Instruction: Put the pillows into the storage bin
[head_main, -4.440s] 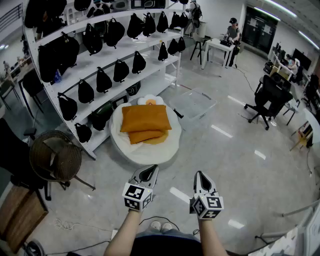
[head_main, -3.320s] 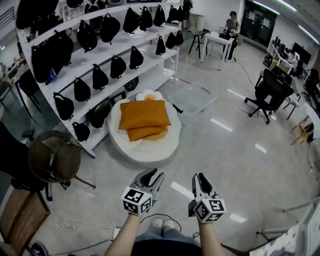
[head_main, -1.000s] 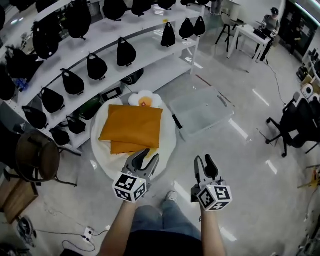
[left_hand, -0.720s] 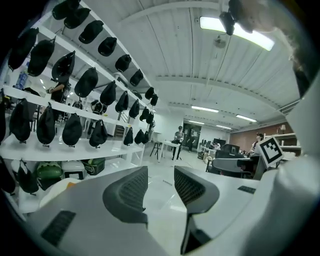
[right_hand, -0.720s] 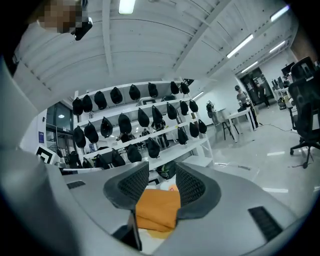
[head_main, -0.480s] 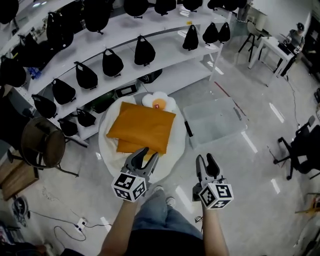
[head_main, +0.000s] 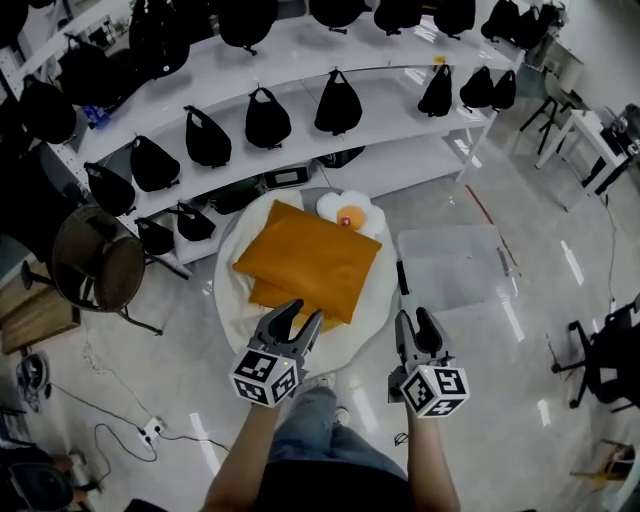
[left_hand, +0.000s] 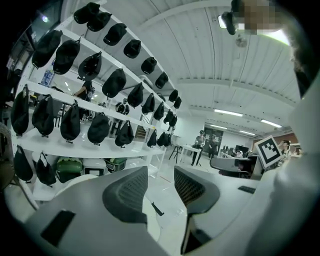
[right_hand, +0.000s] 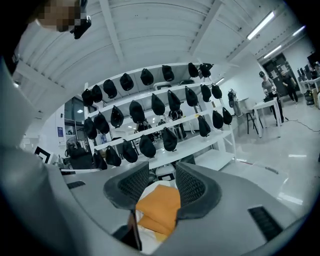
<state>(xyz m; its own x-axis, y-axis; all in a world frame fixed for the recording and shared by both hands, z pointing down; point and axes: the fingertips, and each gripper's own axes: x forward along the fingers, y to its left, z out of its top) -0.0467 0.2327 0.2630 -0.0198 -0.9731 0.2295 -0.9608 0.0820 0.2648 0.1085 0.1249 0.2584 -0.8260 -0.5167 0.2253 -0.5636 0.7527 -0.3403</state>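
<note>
Both bare forearms (head_main: 243, 445) reach forward from the bottom of the head view, side by side and well apart. Each holds its tool about level, with the fingers aimed ahead.

The left gripper (head_main: 297, 320) has its fingers partly spread with only air between them. Its tips hang just short of the near edge of the round white cushion (head_main: 230, 292). The right gripper (head_main: 413, 322) is also partly spread and grips nothing. In its own view the orange pillows (right_hand: 159, 205) show through the gap between the pads (right_hand: 131, 187), but they lie beyond them, untouched.

Those two stacked orange pillows (head_main: 312, 258) rest on the cushion just ahead of the left fingers. An egg-shaped pillow (head_main: 347, 212) sits at the stack's far edge. The clear storage bin (head_main: 452, 268) stands on the floor straight ahead of the right fingers, beside the cushion.

Against the frames from a few seconds ago, the pile and bin have drawn much closer to the fingertips. The shelves (head_main: 330, 52) of black bags (head_main: 266, 118) now fill the top of the head view. The finger spread on both tools looks unchanged.
</note>
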